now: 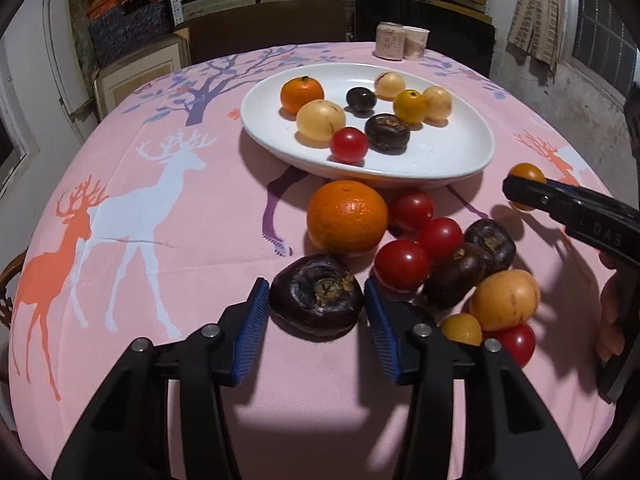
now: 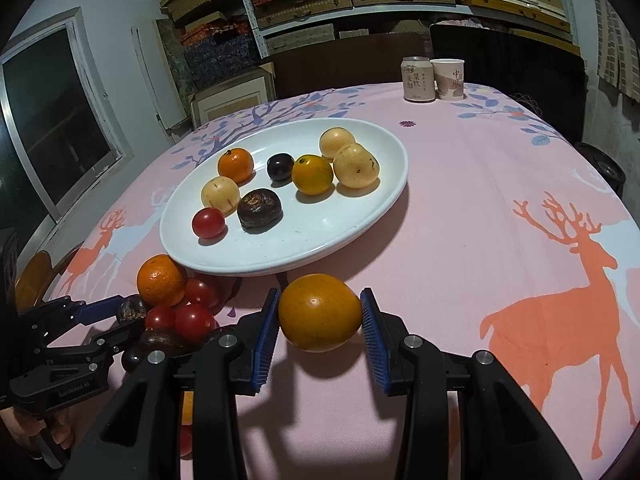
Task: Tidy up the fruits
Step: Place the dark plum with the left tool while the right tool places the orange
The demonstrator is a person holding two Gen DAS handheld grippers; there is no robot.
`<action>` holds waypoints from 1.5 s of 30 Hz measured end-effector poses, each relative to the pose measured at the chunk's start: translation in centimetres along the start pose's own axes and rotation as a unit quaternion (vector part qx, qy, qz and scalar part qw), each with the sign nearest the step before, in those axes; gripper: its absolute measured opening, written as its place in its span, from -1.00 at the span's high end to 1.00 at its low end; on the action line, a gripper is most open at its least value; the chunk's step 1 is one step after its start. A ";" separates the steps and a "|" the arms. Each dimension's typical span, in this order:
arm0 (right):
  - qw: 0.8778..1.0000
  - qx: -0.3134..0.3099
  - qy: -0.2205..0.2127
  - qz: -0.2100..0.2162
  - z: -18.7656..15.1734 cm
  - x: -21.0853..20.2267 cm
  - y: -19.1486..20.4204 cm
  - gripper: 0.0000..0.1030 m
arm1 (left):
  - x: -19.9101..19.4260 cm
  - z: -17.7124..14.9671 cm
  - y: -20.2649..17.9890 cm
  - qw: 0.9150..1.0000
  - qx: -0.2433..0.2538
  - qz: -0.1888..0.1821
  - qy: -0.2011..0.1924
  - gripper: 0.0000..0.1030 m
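Pickup stage: white plate (image 2: 372,216) on the desk already holds 8 fruits. Just in front of it, right gripper (image 2: 320,316) fingers clamp a yellow-orange fruit (image 2: 320,312), while left gripper (image 1: 316,300) fingers pinch a dark fruit (image 1: 316,300). Next I'd guess both get lifted over the rim.

A pink tablecloth (image 2: 460,208) printed with orange and white deer and purple trees covers the table. At its far edge a drinks can (image 2: 418,79) stands upright just beside a paper cup (image 2: 449,78), the 2 nearly touching (both carry printed characters too small to read). Behind them sits a dark chair back (image 1: 424,20). Metal shelving (image 2: 360,4) along the rear wall holds stacked flat boxes, woven-looking and patterned. A dark window (image 2: 52,120) with a pale frame sits at the left wall, and a checked cloth (image 1: 540,12) hangs at the right.
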State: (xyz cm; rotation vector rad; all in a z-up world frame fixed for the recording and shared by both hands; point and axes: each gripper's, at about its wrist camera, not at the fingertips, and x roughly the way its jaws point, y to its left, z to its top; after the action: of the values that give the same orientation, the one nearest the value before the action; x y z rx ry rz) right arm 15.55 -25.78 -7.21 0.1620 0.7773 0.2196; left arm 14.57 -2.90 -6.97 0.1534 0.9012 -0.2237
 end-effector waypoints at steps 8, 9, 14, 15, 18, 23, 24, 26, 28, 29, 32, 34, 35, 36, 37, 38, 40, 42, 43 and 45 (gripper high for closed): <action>1.000 0.002 -0.003 0.000 0.0 -0.3 0.0 0.21 | 1.1 0.4 1.7 0.998 -0.047 -0.028 0.010 0.06; 1.000 0.002 -0.003 0.000 0.0 -0.3 0.0 0.21 | 0.9 0.3 1.6 0.999 -0.045 -0.023 0.007 0.10; 1.000 0.005 -0.007 0.003 0.1 -0.4 -0.2 0.21 | -0.2 0.1 2.1 0.998 -0.055 -0.027 -0.006 0.11; 1.000 0.004 -0.009 0.003 0.1 -0.5 -0.1 0.21 | -0.8 0.0 2.1 0.998 -0.055 -0.025 -0.013 0.11; 1.000 0.001 -0.016 0.004 0.1 -0.8 0.0 0.21 | -2.4 -0.5 2.3 0.997 -0.057 -0.034 -0.026 0.11; 1.000 -0.006 -0.026 0.007 0.3 -1.8 0.5 0.21 | -5.1 -1.1 2.2 0.997 -0.048 -0.036 -0.048 0.10; 1.000 -0.008 -0.028 0.009 0.3 -2.1 0.6 0.21 | -5.5 -1.2 2.0 0.997 -0.044 -0.033 -0.054 0.10; 0.999 -0.010 -0.030 0.012 0.5 -2.8 0.9 0.21 | -6.2 -1.1 2.0 0.997 -0.041 -0.034 -0.063 0.10; 0.999 -0.010 -0.033 0.018 0.7 -3.7 1.0 0.21 | -7.0 -0.8 1.9 0.996 -0.041 -0.038 -0.072 0.10; 0.999 -0.010 -0.035 0.021 0.9 -4.1 1.1 0.21 | -7.3 -0.6 2.0 0.995 -0.041 -0.039 -0.076 0.10; 0.998 -0.016 -0.050 0.027 1.7 -6.0 1.5 0.22 | -8.1 0.2 1.9 0.994 -0.037 -0.042 -0.089 0.10; 0.998 -0.019 -0.060 0.031 2.3 -7.0 1.7 0.22 | -8.5 0.9 1.9 0.994 -0.035 -0.047 -0.094 0.10; 0.997 -0.022 -0.064 0.033 2.8 -7.4 1.9 0.22 | -8.7 1.4 1.8 0.994 -0.033 -0.048 -0.097 0.10; 0.997 -0.024 -0.066 0.034 3.2 -7.6 2.0 0.22 | -8.6 1.9 1.7 0.994 -0.030 -0.048 -0.098 0.10; 0.997 -0.025 -0.067 0.032 3.7 -7.6 2.0 0.22 | -8.5 2.7 1.5 0.993 -0.028 -0.050 -0.099 0.10; 0.997 -0.023 -0.068 0.031 4.3 -7.6 2.0 0.22 | -8.3 3.6 1.4 0.993 -0.029 -0.053 -0.100 0.10; 0.997 -0.015 -0.067 0.037 6.0 -7.2 1.9 0.22 | -7.6 5.2 1.3 0.993 -0.028 -0.059 -0.100 0.10; 0.997 -0.011 -0.067 0.038 8.0 -6.4 1.7 0.22 | -6.3 7.1 1.1 0.993 -0.024 -0.055 -0.100 0.10; 0.997 -0.010 -0.065 0.038 9.0 -5.8 1.6 0.22 | -5.7 7.9 1.1 0.993 -0.022 -0.052 -0.099 0.10; 0.998 -0.009 -0.056 0.031 10.9 -4.2 1.3 0.22 | -3.8 9.8 1.2 0.994 -0.019 -0.051 -0.092 0.10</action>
State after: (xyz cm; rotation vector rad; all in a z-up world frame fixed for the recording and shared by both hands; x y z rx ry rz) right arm 20.17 -26.28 3.56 0.1811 0.6602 0.2744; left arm 20.02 -3.50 2.11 0.0504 0.7308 -0.3110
